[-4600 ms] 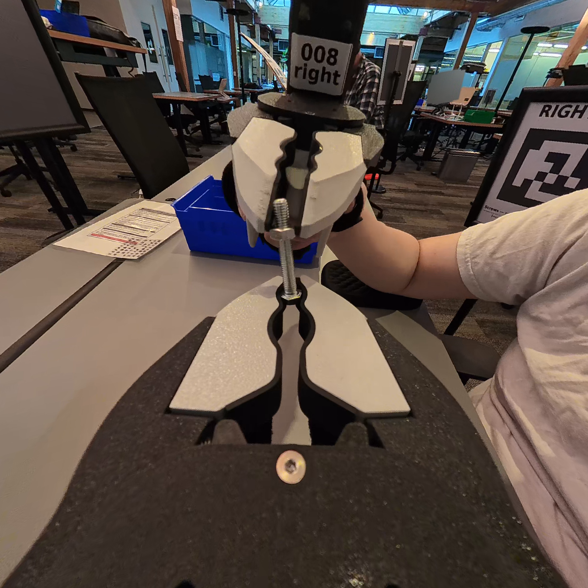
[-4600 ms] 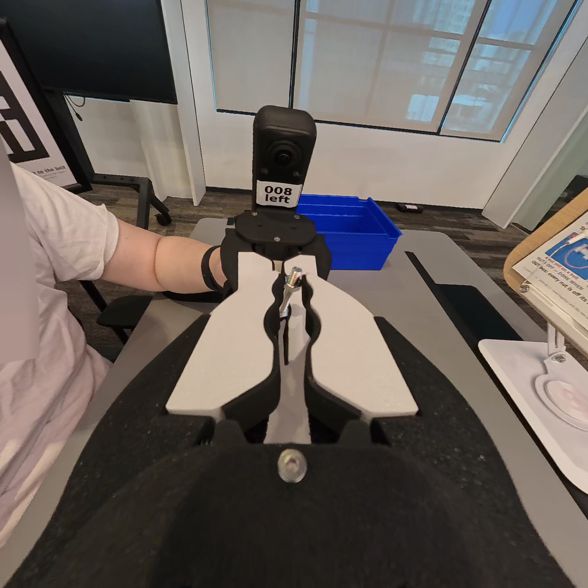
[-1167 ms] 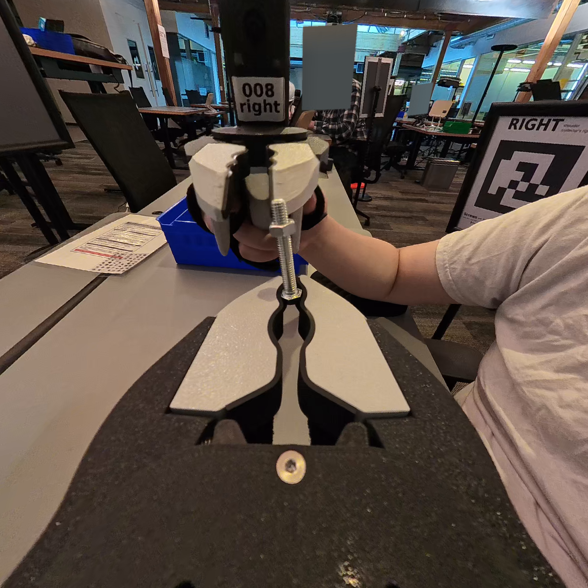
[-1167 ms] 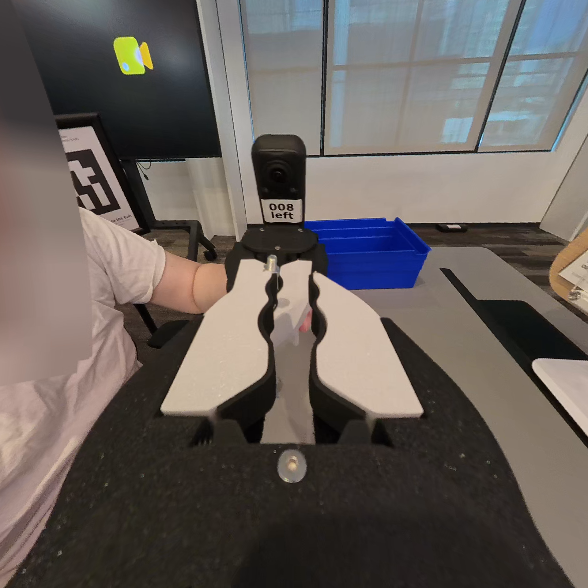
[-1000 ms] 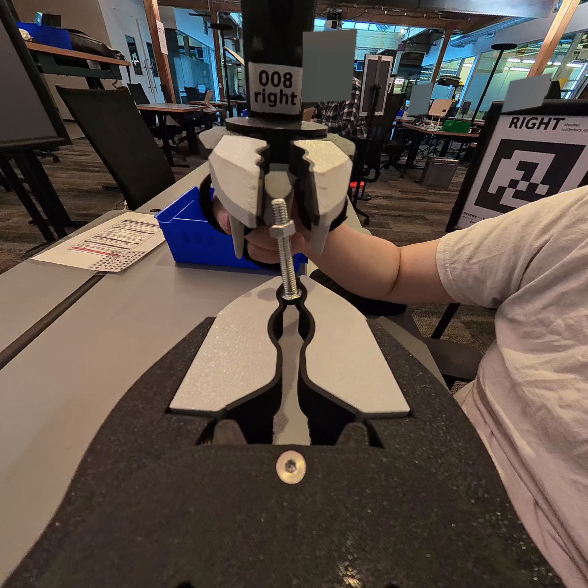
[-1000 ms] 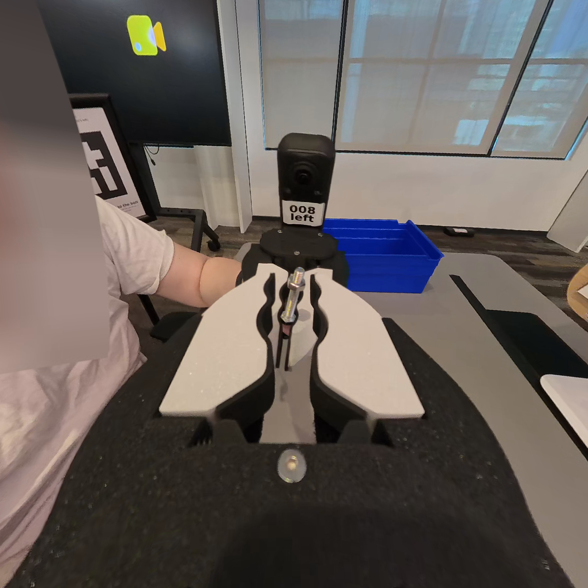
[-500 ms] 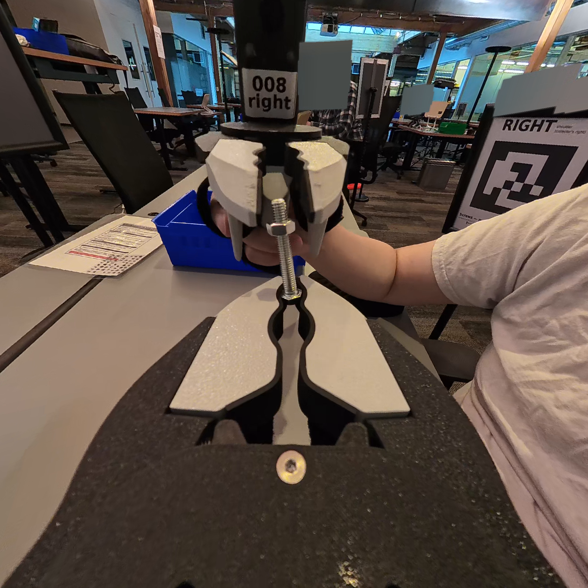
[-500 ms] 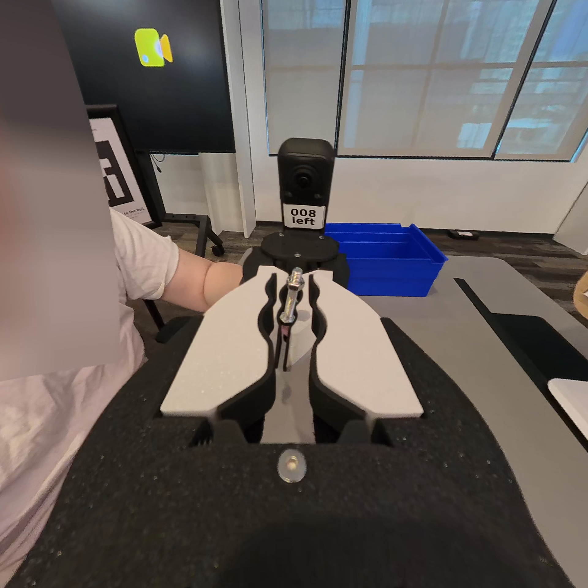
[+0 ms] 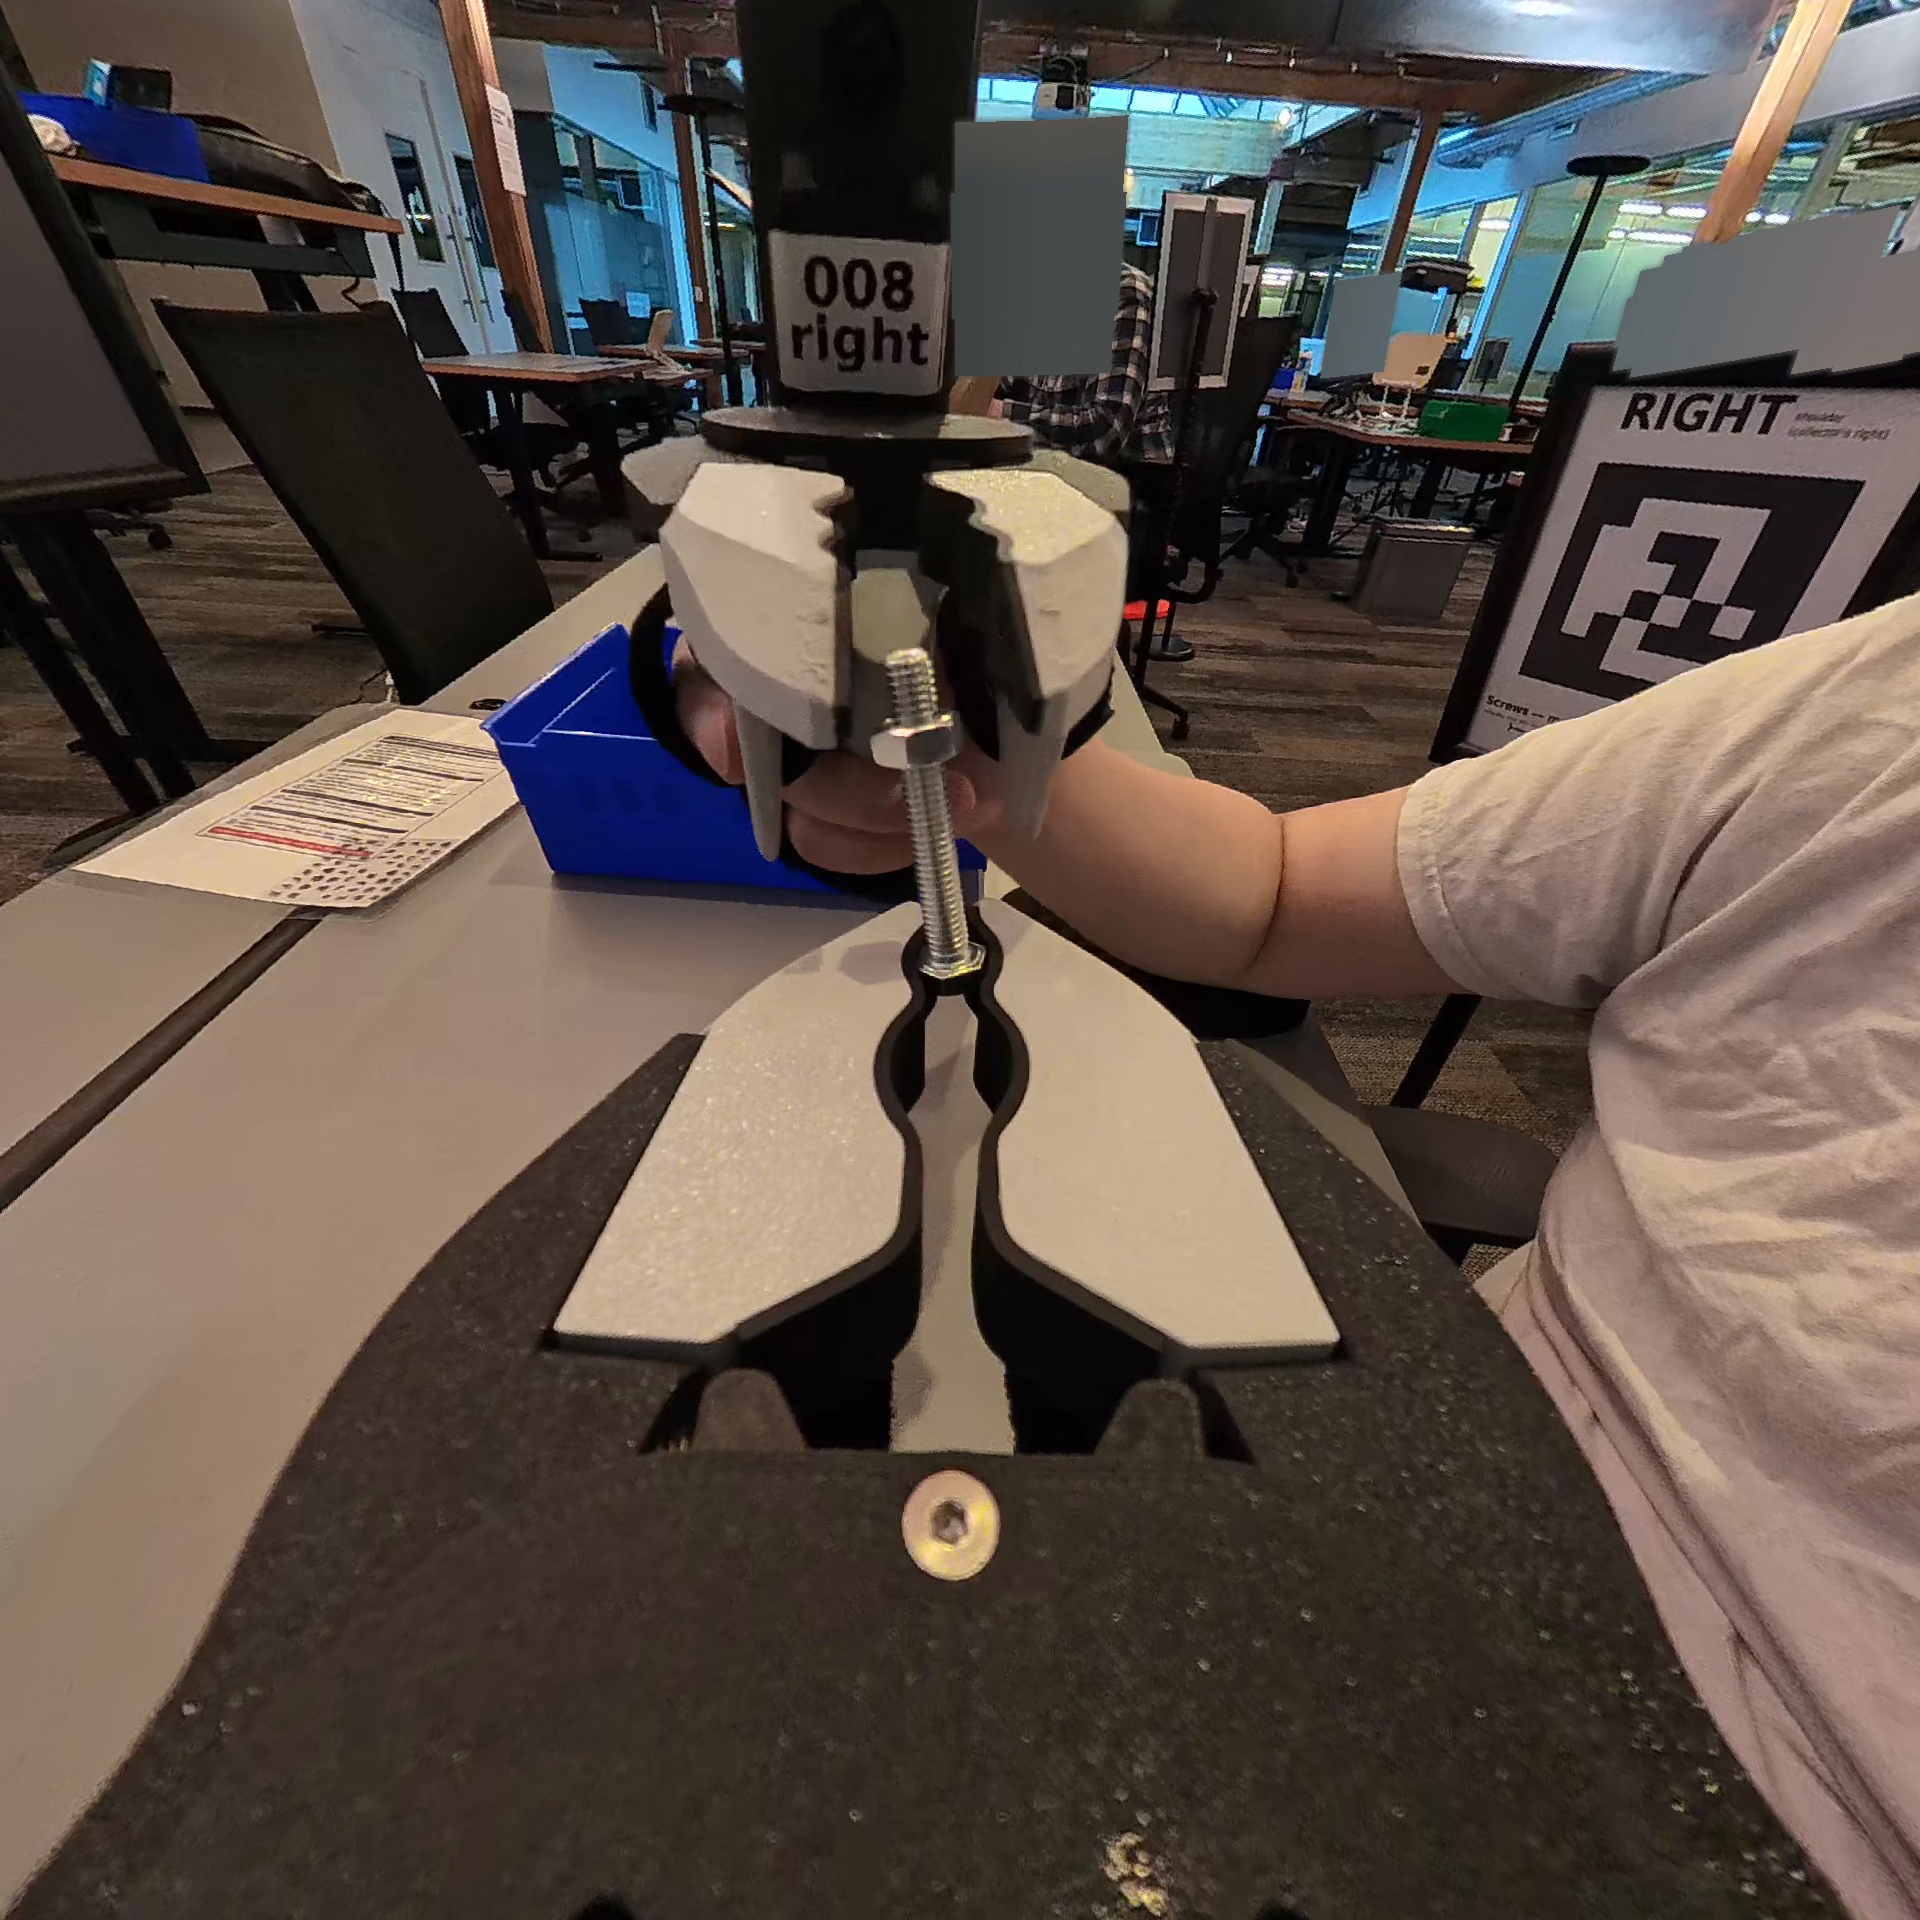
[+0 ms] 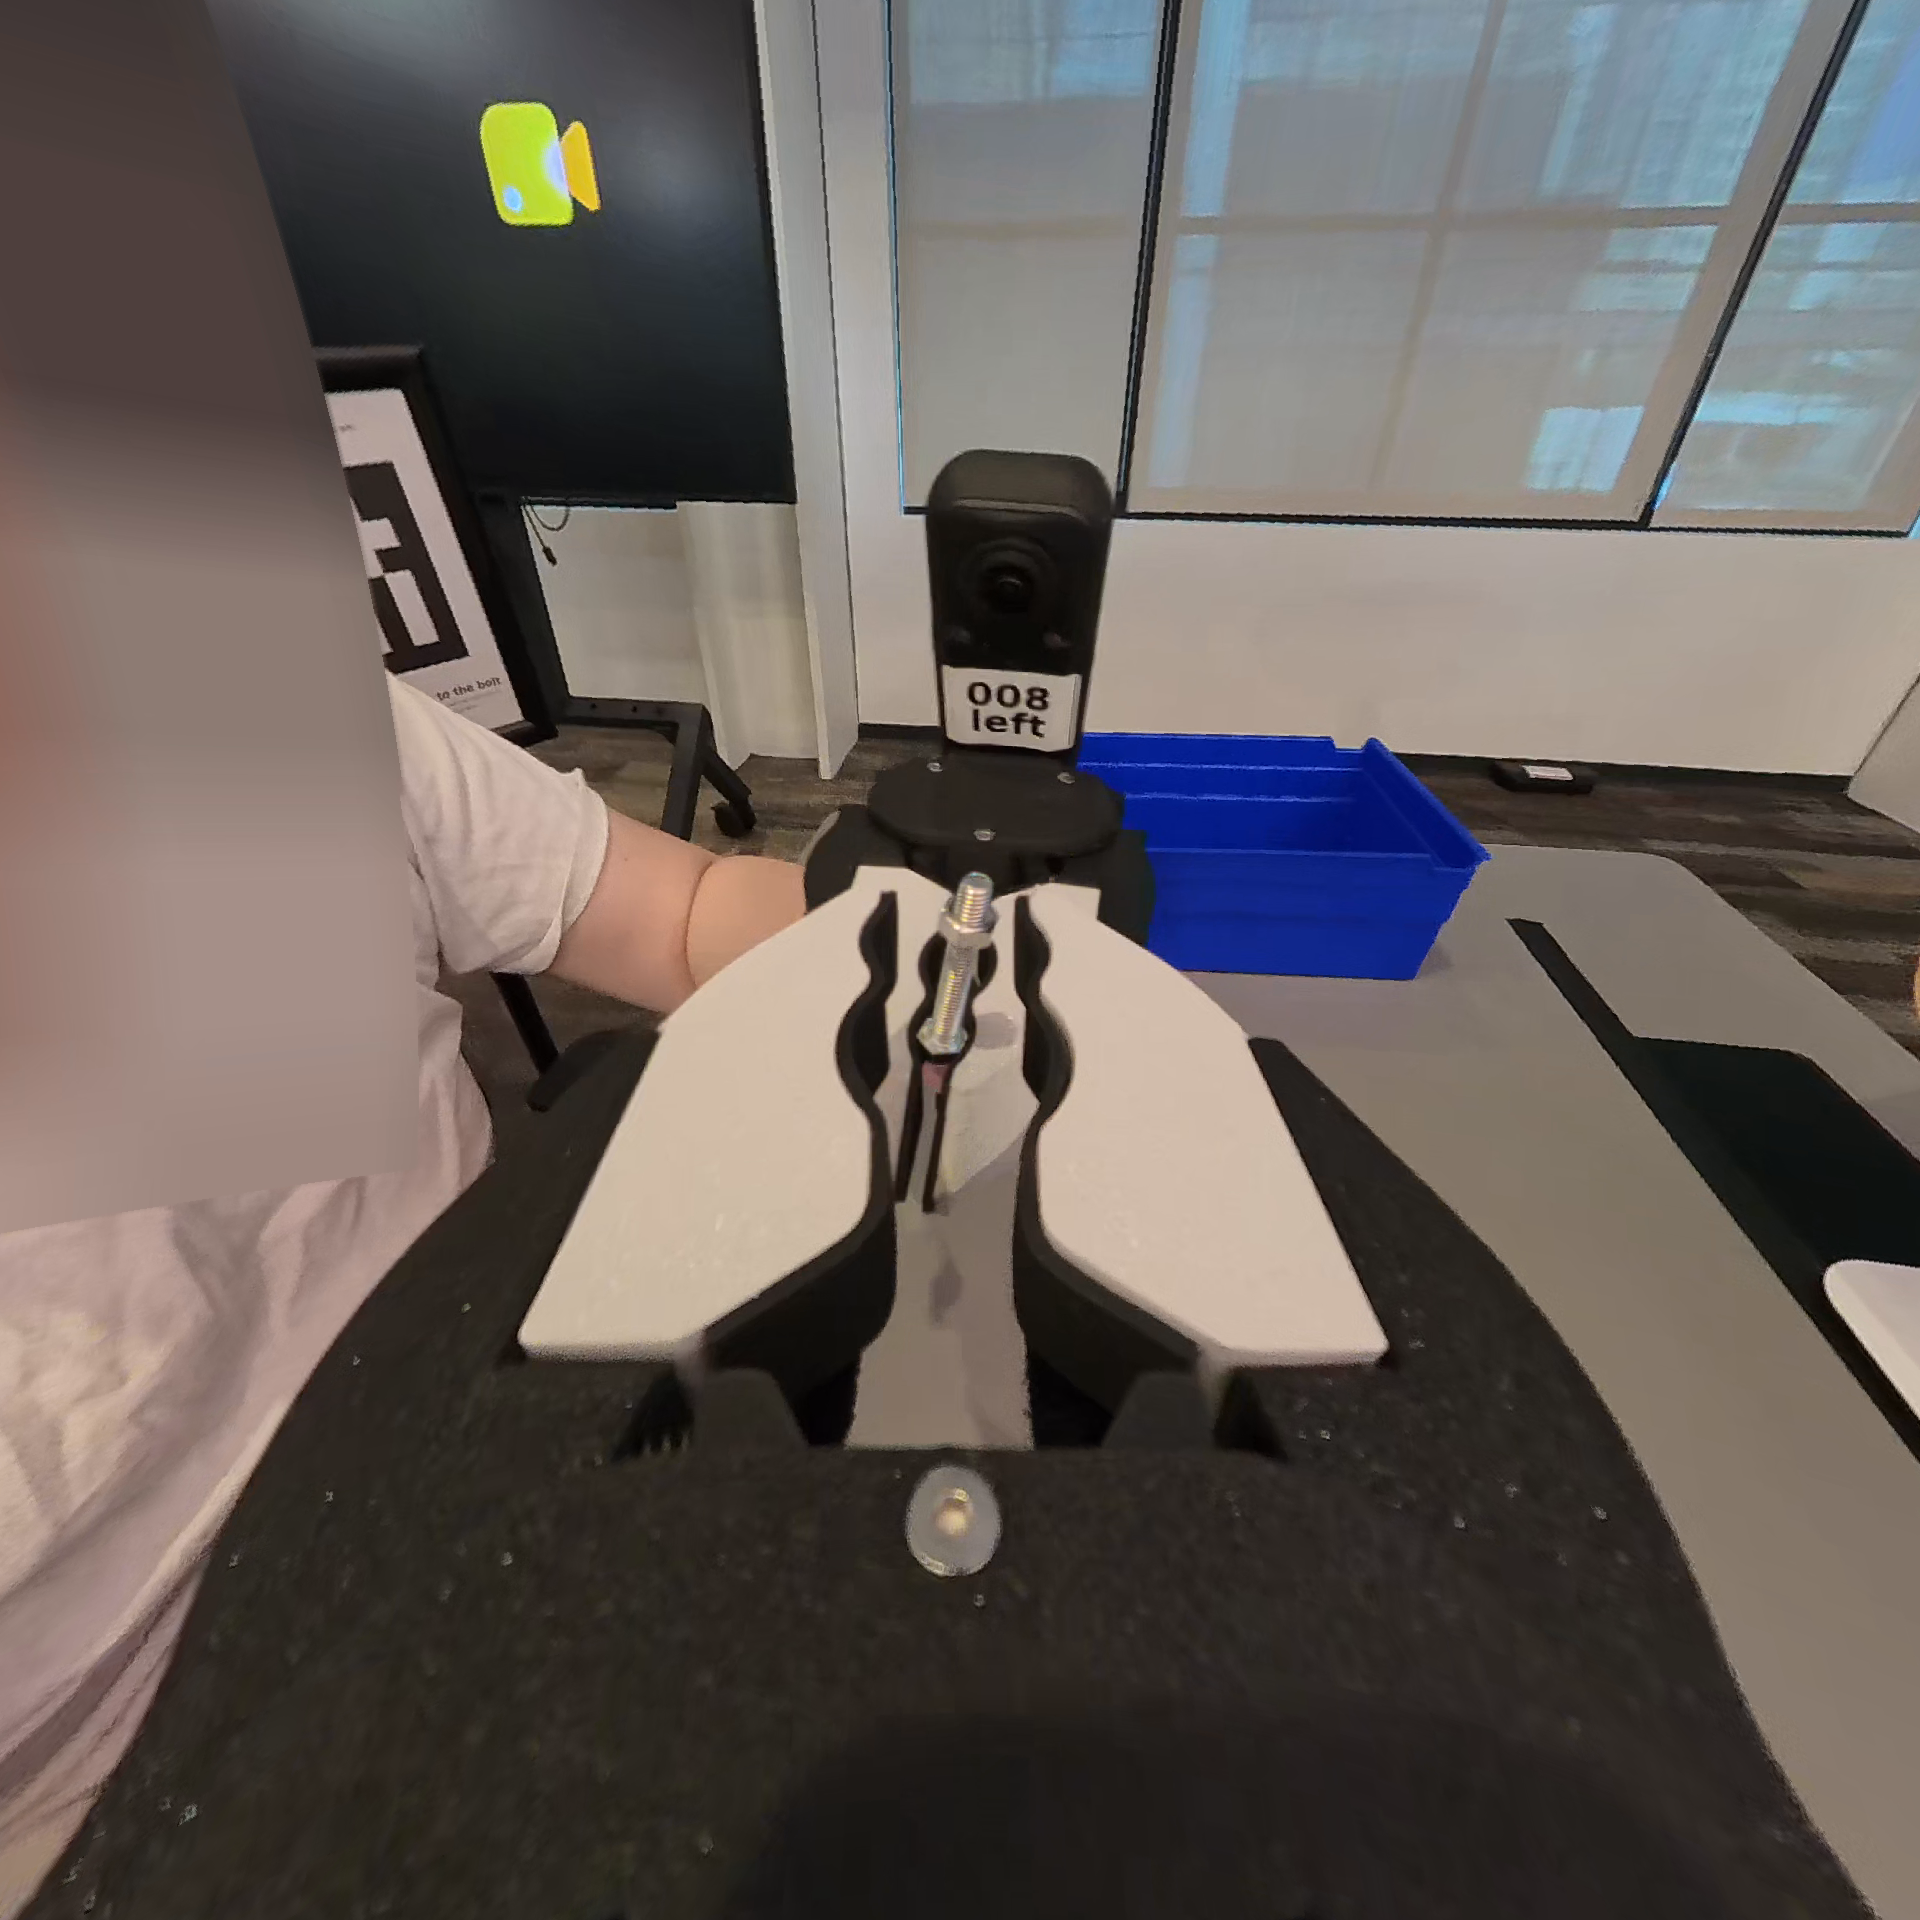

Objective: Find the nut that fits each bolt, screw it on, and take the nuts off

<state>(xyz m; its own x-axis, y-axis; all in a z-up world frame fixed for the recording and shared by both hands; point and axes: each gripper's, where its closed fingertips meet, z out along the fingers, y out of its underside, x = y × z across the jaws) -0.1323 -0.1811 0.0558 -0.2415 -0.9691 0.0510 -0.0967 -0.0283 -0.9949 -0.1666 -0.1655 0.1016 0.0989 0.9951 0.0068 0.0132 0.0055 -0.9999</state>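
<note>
A silver bolt [image 9: 935,862] stands upright with its head pinched in my left gripper [image 9: 948,951], which is shut on it. A hex nut [image 9: 914,743] sits on the thread near the bolt's free end. My right gripper [image 9: 894,826] faces me from above, and its fingers [image 9: 769,644] are spread to either side of the nut. In the right wrist view the bolt [image 10: 951,987] and nut [image 10: 966,920] lie between the open tips of my right gripper [image 10: 954,904] with a gap on each side. My left gripper [image 10: 940,1039] holds the bolt head below.
A blue bin [image 9: 603,790] sits on the grey table [image 9: 312,1091] behind the grippers; it also shows in the right wrist view [image 10: 1299,862]. A printed sheet [image 9: 312,810] lies at the left. A marker board [image 9: 1704,561] stands at the right. The person's arm [image 9: 1195,883] reaches across. There is about 5 centimetres between the tips of the two grippers.
Both grippers, the bolt and the nut hold nearly the same places; the views only drift slightly.
</note>
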